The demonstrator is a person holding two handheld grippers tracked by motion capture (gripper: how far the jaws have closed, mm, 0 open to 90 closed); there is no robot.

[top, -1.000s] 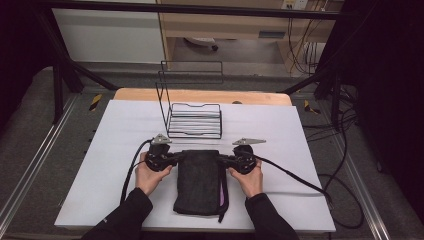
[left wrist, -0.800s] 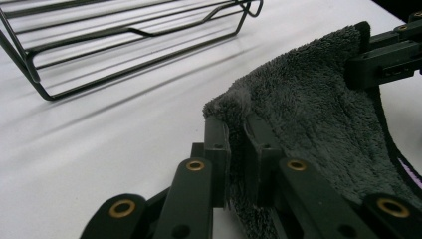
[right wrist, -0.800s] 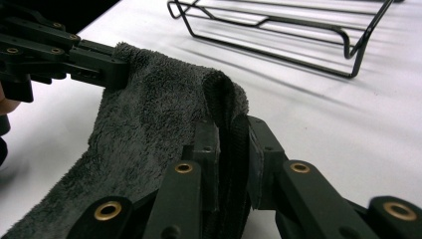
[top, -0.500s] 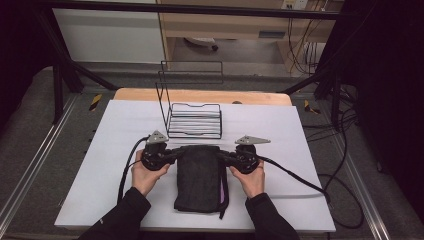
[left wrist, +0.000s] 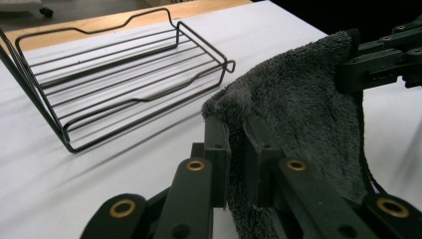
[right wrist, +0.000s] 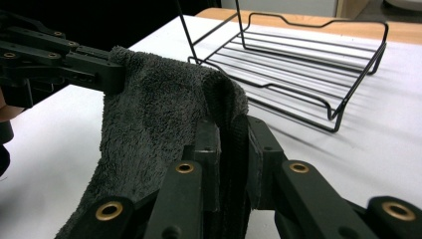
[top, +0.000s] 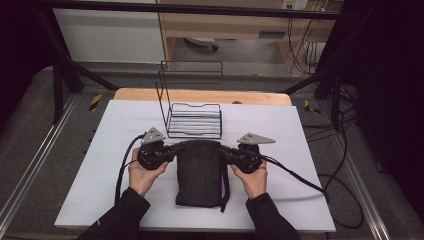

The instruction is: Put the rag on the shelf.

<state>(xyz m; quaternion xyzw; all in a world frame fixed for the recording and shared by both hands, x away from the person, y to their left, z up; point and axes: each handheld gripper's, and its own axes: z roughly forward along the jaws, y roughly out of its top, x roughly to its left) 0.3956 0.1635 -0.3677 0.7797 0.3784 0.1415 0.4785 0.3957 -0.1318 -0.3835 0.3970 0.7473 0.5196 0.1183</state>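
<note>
High view: a person seated at a white table point(top: 100, 150) holds a two-jaw gripper in each hand, and between the two hangs a dark grey towel point(top: 200, 172), folded lengthwise. The left gripper point(top: 172, 148) and the right gripper point(top: 225, 150) each pinch one far corner of the towel, so that its far edge is stretched between them and lifted off the table, while its near end lies on the white surface just in front of the person's forearms; a thin purple strip shows along the towel's right edge. Beyond the towel, near but apart from it, stands a black wire rack point(top: 194, 120) — a low slatted tray with a tall wire back frame on its left and far side. Left gripper view: the left gripper's point(left wrist: 236, 144) jaws are drawn narrow and clamped on a bunched corner of the fluffy towel point(left wrist: 303, 109), whose opposite corner is held by the other gripper at the upper right; the wire rack point(left wrist: 124, 74) lies on the table at the upper left. Right gripper view: the right gripper's point(right wrist: 231, 149) jaws are likewise nearly closed, gripping a fold of the towel point(right wrist: 154, 114) between their pads — the other gripper holds the far corner at the upper left, and the rack point(right wrist: 298, 64) stands at the upper right.
</note>
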